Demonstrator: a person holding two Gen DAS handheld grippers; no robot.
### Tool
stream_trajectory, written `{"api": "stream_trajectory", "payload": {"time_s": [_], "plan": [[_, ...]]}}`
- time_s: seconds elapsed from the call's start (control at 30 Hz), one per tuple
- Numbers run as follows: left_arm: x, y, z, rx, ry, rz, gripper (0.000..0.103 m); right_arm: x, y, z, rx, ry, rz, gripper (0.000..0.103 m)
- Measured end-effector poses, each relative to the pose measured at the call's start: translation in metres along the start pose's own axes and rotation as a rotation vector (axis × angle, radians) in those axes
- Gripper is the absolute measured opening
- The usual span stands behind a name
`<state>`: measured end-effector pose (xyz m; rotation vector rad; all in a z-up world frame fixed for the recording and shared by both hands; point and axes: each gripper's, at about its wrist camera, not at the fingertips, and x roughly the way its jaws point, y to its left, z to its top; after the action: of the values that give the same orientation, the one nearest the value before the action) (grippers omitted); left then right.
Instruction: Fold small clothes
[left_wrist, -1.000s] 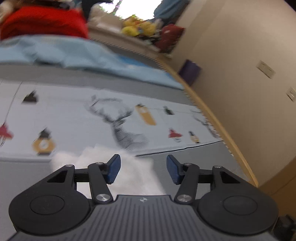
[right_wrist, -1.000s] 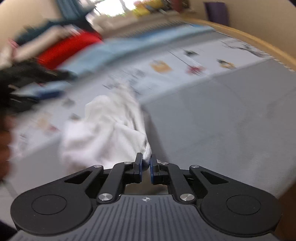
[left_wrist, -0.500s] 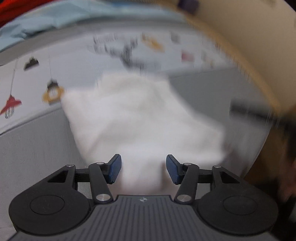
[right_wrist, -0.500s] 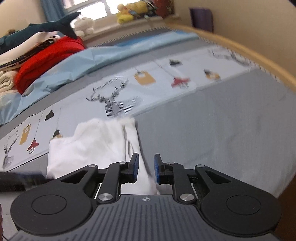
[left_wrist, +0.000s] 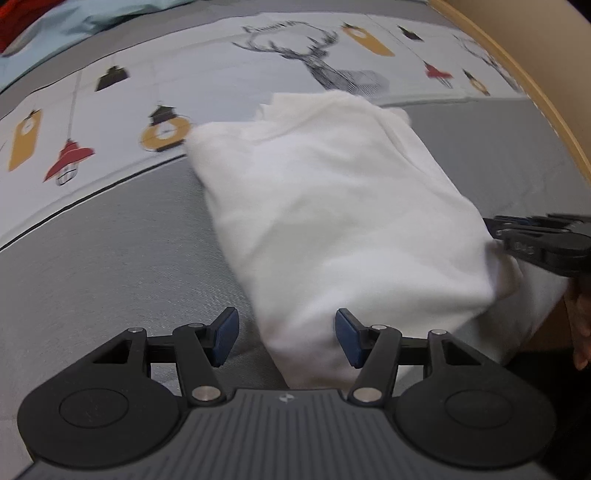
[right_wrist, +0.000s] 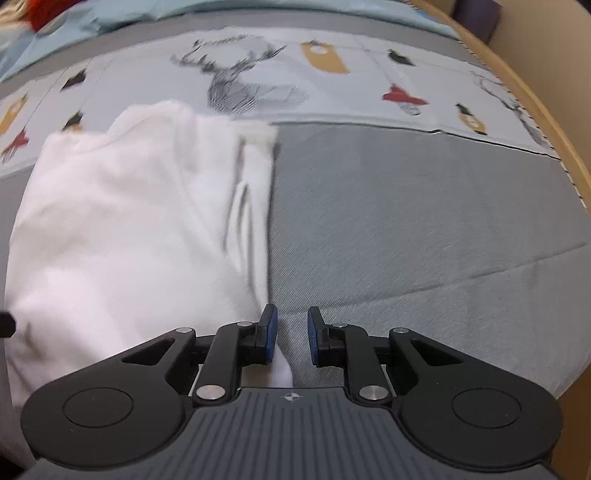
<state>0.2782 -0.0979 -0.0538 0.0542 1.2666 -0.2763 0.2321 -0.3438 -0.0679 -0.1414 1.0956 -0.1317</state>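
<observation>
A white garment (left_wrist: 332, 206) lies folded into a rough rectangle on the grey bed cover (left_wrist: 110, 258); it also shows in the right wrist view (right_wrist: 129, 229). My left gripper (left_wrist: 287, 338) is open, hovering over the garment's near edge, with cloth between the blue pads but not pinched. My right gripper (right_wrist: 292, 336) is open a little at the garment's near right corner, a bit of white cloth just below its left pad. The right gripper also shows in the left wrist view (left_wrist: 539, 240), at the garment's right edge.
A printed sheet (left_wrist: 184, 92) with a deer and lanterns lies beyond the garment. A wooden bed rim (right_wrist: 554, 129) curves along the right. A light blue blanket (right_wrist: 258, 11) and red cloth (left_wrist: 11, 18) lie at the far side.
The right gripper, shut on the white garment a second ago, has laid it down and opened. The left gripper has tilted down over the garment, which now lies flat.
</observation>
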Motion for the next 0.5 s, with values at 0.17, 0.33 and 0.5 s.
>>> {"api": "stream_trajectory", "payload": {"time_s": [0.17, 0.33, 0.5], "plan": [[-0.012, 0.004, 0.015, -0.101, -0.080, -0.008, 0.071, -0.016, -0.018, 0.016, 0.135, -0.148, 0.065, 0.032], [-0.013, 0.007, 0.025, -0.205, -0.136, -0.022, 0.080, -0.019, -0.026, 0.028, 0.189, -0.233, 0.138, 0.043], [-0.001, 0.015, 0.029, -0.321, -0.132, -0.054, 0.083, -0.010, -0.024, 0.040, 0.188, -0.233, 0.196, 0.052]]}}
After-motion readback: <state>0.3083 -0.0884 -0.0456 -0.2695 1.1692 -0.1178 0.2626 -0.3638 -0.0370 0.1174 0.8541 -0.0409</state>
